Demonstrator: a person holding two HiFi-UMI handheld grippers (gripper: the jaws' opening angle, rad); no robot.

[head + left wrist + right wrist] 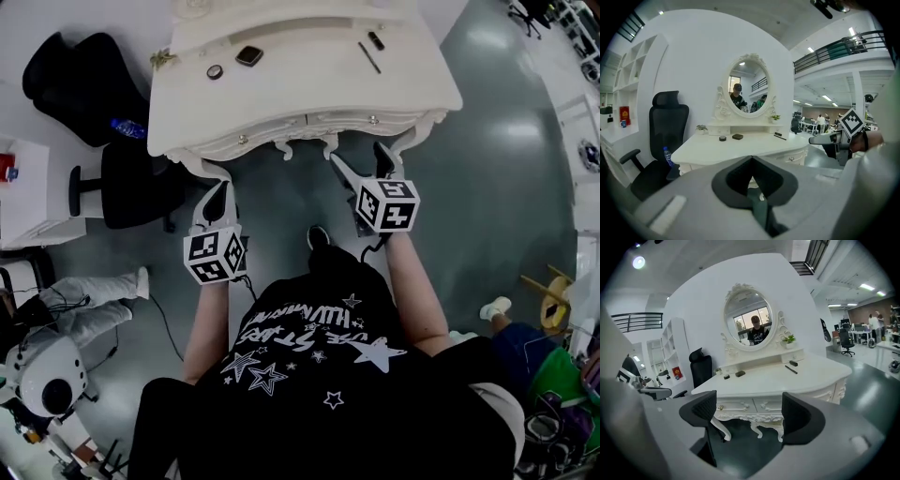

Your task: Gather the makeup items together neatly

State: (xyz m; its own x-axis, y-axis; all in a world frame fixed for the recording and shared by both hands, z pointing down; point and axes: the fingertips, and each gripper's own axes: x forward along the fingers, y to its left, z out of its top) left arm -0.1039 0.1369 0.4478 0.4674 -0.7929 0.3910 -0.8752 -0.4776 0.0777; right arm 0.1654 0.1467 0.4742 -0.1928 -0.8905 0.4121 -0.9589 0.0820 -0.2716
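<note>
In front of the surface: both hand-held grippers short of the makeup

Left hand-held gripper (221,190): jaws together, nothing in them. Right hand-held gripper (358,155): jaws wide apart, empty. Both sit off the front edge of the white surface (309,98). Makeup lies toward the back in two pairs, well apart. Left pair: round compact (215,71) beside dark square case (249,55). Right pair: thin pencil (369,57) beside short dark tube (376,40).

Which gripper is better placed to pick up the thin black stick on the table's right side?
Probably right. The right gripper faces the right half of the table, nearer the stick, and its jaws stand open with nothing between them. The left gripper is at the left end, jaws together.
</note>
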